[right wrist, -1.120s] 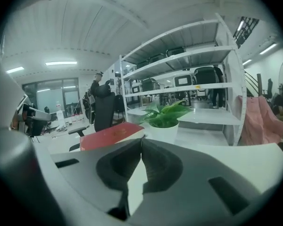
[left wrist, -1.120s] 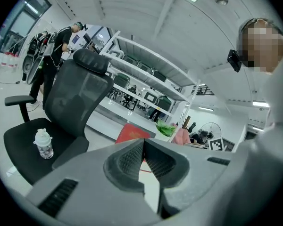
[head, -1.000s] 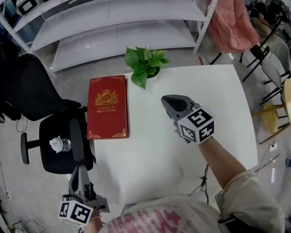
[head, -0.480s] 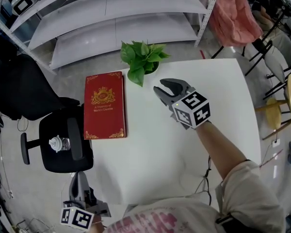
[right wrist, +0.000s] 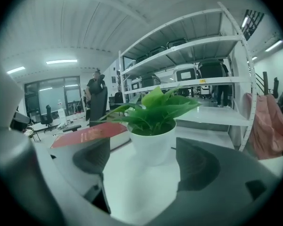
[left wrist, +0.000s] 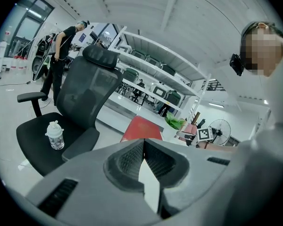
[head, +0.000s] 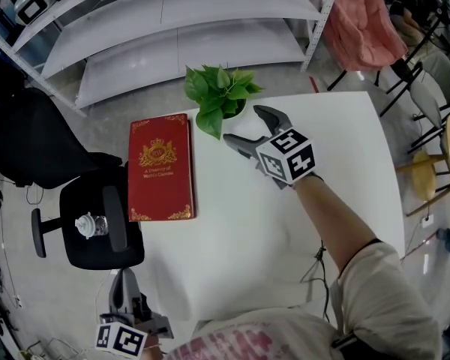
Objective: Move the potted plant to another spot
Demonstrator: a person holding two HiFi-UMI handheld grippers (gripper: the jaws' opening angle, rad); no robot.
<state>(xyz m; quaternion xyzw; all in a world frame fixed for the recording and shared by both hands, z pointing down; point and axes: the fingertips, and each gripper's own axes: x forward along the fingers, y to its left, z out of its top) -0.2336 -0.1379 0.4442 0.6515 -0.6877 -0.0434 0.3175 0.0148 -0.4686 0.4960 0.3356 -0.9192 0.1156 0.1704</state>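
The potted plant [head: 219, 94], green leaves in a small white pot [right wrist: 153, 144], stands at the far edge of the white table [head: 337, 163]. My right gripper [head: 244, 125] is just short of the pot, aimed at it. Its jaws have just been opening and now stand wide, with nothing between them. In the right gripper view, the pot sits centred ahead of my right gripper [right wrist: 144, 167], apart from both fingers. My left gripper [head: 120, 280] hangs low beside the table's near left corner. Seen in its own view, the left gripper [left wrist: 143, 144] is shut on nothing.
A red book [head: 161, 167] lies on the table left of the plant. A black office chair [head: 97, 223] with a small bottle [head: 86, 223] on its seat stands off the table's left side. White shelves [head: 180, 28] run behind the table; a pink cloth [head: 360, 28] hangs at right.
My right gripper moved forward across the table toward the plant and its jaws went from shut to wide open. The left gripper stayed put.
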